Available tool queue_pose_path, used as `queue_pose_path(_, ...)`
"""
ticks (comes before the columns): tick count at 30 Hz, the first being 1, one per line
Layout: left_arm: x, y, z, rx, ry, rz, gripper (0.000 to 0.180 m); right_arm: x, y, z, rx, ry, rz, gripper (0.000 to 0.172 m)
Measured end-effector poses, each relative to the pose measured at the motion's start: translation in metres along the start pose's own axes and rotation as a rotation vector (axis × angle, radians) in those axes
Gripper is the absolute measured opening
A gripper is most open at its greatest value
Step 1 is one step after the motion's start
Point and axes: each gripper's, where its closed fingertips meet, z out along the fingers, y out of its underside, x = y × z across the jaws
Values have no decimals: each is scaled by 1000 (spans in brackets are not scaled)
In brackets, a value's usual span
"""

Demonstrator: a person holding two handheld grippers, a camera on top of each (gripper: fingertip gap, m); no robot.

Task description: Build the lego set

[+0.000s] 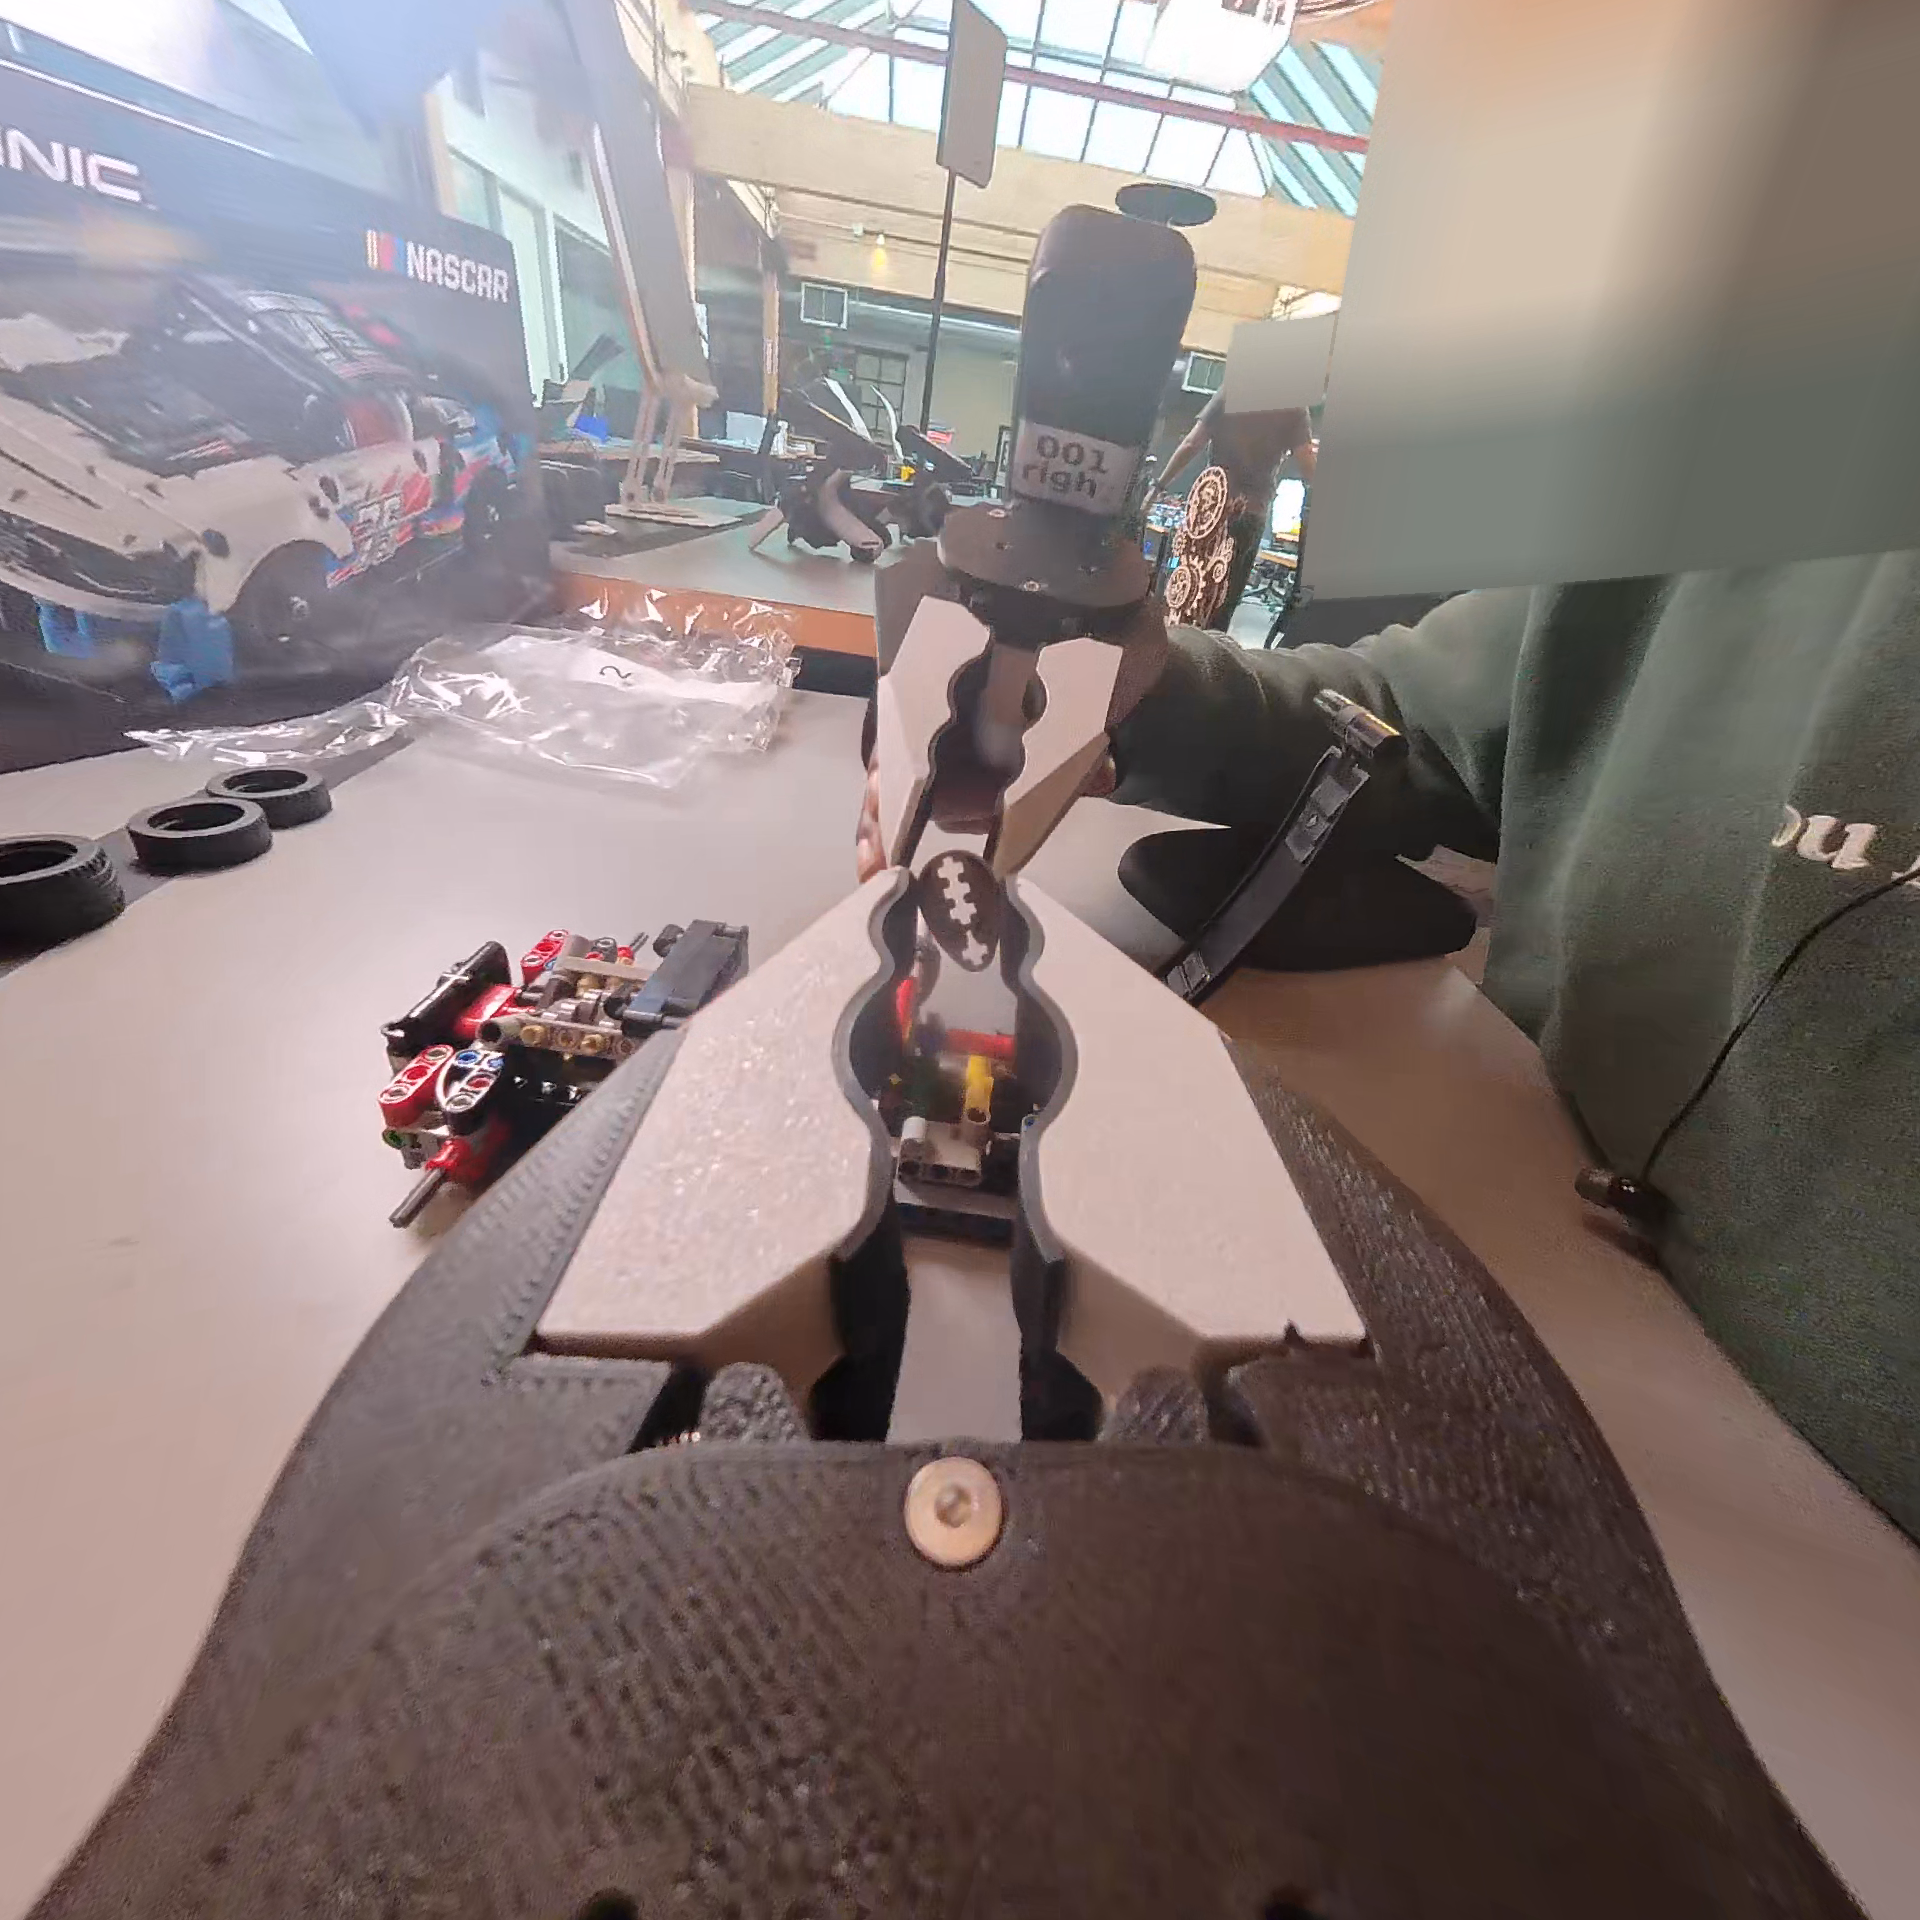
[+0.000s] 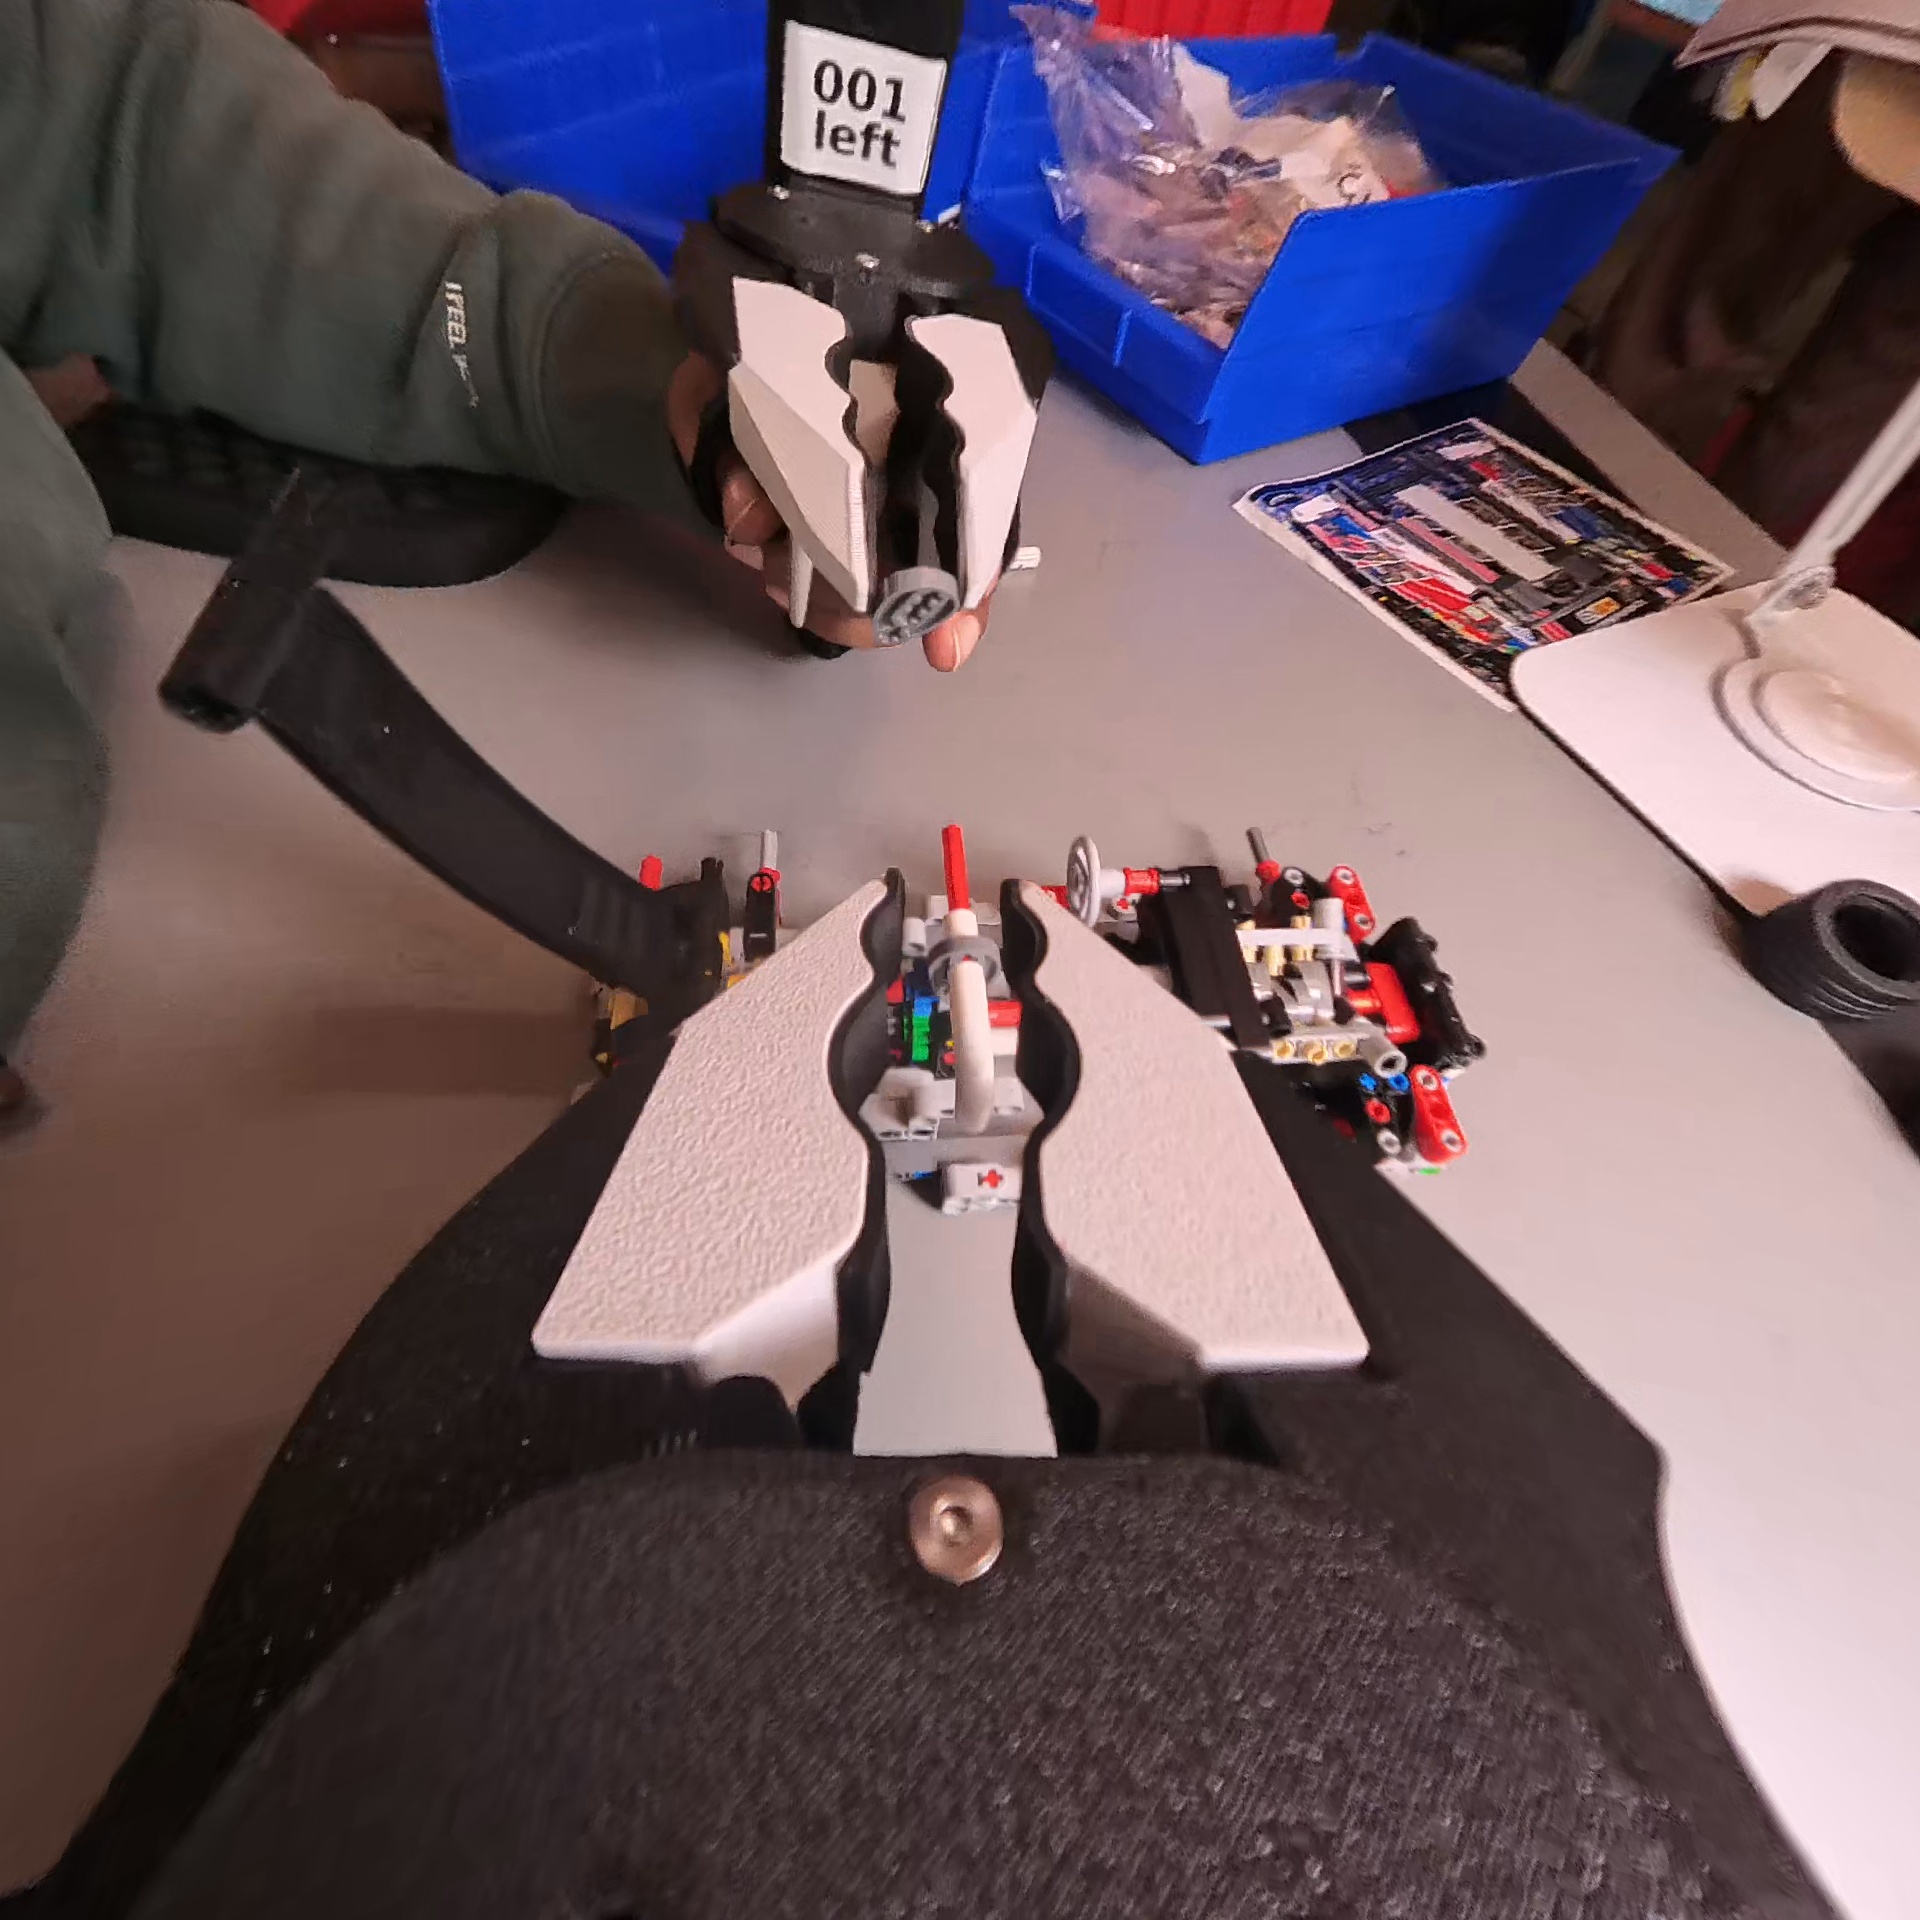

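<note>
While my left gripper [image 2: 914, 613] hovered above the tabletop [image 2: 1039, 727], its jaws were clamped on a small grey gear [image 1: 958, 911]. My right gripper [image 2: 951, 904] sat lower, jaws a little apart either side of the brick-built model [image 2: 1320, 997], and I cannot tell whether the pads pressed it. Each gripper wore one white label. Further off lay three black tyres [image 1: 197, 831] near the left edge, one clear bag [image 1: 582, 696], one printed booklet [image 2: 1475, 551], two blue bins [image 2: 1340, 281], and one boxed race-car picture [image 1: 239, 447] bearing a racing logo.

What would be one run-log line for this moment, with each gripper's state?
left gripper: shut on grey gear | right gripper: around brick model, contact unclear | tyres on table
</note>
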Motion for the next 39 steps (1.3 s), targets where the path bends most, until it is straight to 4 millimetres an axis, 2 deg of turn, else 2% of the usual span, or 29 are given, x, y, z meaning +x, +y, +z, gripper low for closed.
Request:
queue_pose_path(6,-6,7,2,-28,-42,-6,13,2,14,24,-168,-44,-54,14)
queue_pose_path(12,-9,21,1,-110,-75,39,13,4,17,11,-190,-41,-62,14)
queue_pose_path(15,-7,21,5,-107,-55,54,13,4,8,13,-153,-27,-63,13)
queue_pose_path(17,-5,17,9,-85,-31,66,13,1,-6,18,-78,-40,-57,14)
queue_pose_path(20,2,2,11,15,-1,72,13,-6,-29,22,59,-95,31,14)
queue_pose_path(24,13,-22,10,144,32,80,13,-15,-42,20,174,-212,183,17)
queue_pose_path(29,25,-32,15,216,88,50,13,-27,-61,15,291,-318,263,20)
queue_pose_path(32,26,-35,14,233,92,53,13,-30,-68,9,332,-355,286,13)
queue_pose_path(39,26,-33,12,207,87,75,13,-28,-66,8,327,-337,265,9)
